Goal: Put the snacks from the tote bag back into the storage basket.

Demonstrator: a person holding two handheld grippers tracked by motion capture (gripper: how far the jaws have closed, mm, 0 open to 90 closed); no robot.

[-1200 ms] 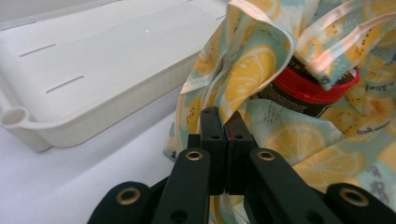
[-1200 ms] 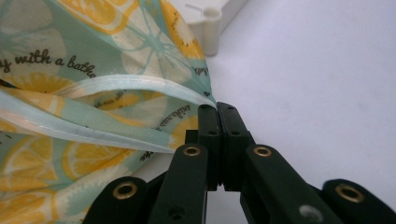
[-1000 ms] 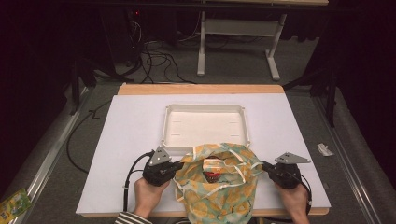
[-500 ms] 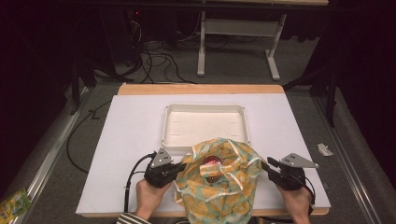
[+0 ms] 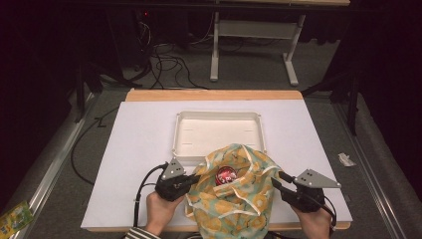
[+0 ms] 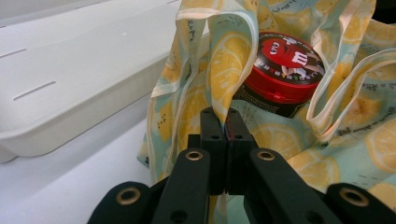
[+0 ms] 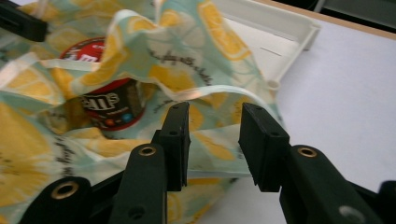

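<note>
- Lying crumpled at the near edge of the white-covered table (image 5: 139, 149), the lemon-print cloth bag in pale green and yellow (image 5: 239, 191) sits between the two hand-held grippers, its far edge touching the near rim of the shallow white plastic tray (image 5: 217, 130).
- Inside the bag's open mouth stands a round red-lidded M&M's candy tub with a dark printed wall (image 5: 226, 175); in the left gripper view the tub (image 6: 282, 70) is tilted, its lid facing up and toward the camera, with cream bag handles looping beside it.
- The left gripper (image 5: 191, 178) is at the bag's left edge; its fingers (image 6: 212, 140) are pressed together and seem to pinch a fold of the bag's fabric, though the cloth between them is hard to make out.
- The right gripper (image 5: 277, 179) is at the bag's right edge; its fingers (image 7: 180, 135) stand apart, with the bag's cream-trimmed hem (image 7: 205, 95) lying just beyond their tips and not pinched.
- In the right gripper view the tub (image 7: 107, 100) shows under a raised fold of cloth, and a corner of the tray (image 7: 299, 37) lies past the bag.
- A hand (image 5: 160, 214) with a striped sleeve holds the left gripper at the near table edge.
- Beyond the table, dark cables (image 5: 169, 62) trail over a grey floor (image 5: 249, 69).
</note>
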